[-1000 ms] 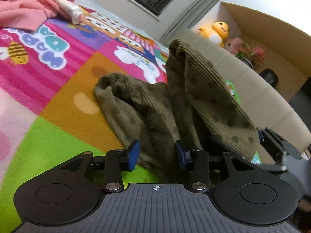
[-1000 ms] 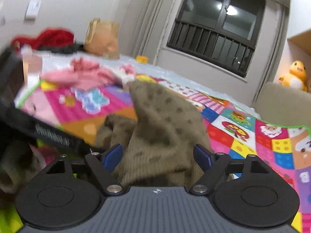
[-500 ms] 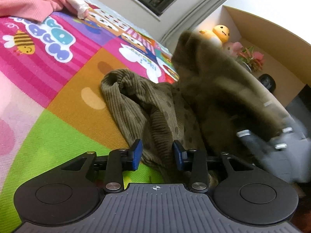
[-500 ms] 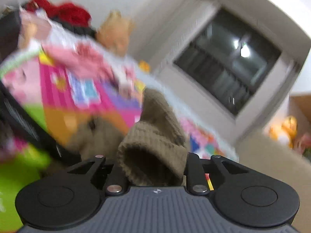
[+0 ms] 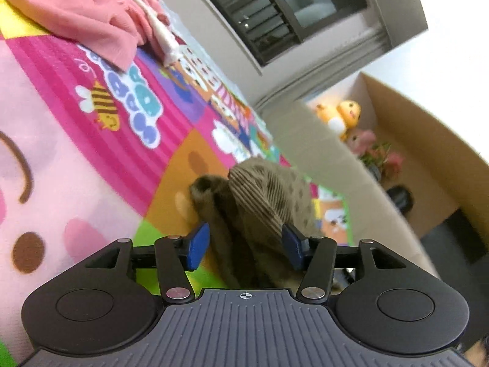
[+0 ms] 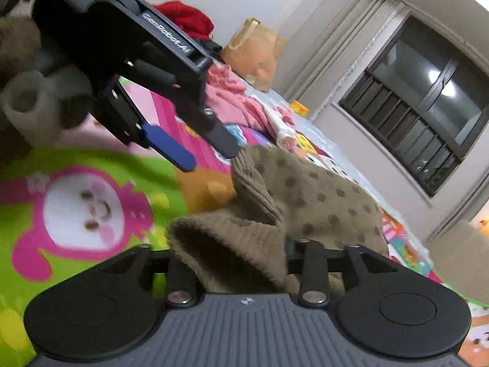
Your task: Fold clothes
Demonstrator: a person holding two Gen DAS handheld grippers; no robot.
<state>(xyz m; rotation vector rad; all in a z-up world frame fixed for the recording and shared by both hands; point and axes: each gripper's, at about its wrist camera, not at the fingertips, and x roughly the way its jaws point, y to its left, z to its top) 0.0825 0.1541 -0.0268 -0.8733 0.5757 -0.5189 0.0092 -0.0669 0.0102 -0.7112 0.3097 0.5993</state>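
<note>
An olive-brown corduroy garment with dark dots (image 5: 262,195) lies bunched on the colourful play mat (image 5: 91,159). My left gripper (image 5: 246,246) is open, its blue pads either side of the cloth, not pinching it. In the right wrist view the same garment (image 6: 305,195) rises from the mat, and my right gripper (image 6: 235,263) is shut on a thick ribbed edge of it. The left gripper (image 6: 183,150) shows there too, hovering open above the cloth at upper left.
Pink clothes (image 5: 79,12) lie at the far end of the mat. A beige sofa (image 5: 321,153) and a cardboard box with plush toys (image 5: 345,116) stand to the right. A window (image 6: 421,101), a paper bag (image 6: 256,46) and red cloth (image 6: 186,18) lie beyond.
My left gripper has opened wider and lifted away from the cloth. My right gripper closed on the garment's ribbed edge and now holds it low near the mat.
</note>
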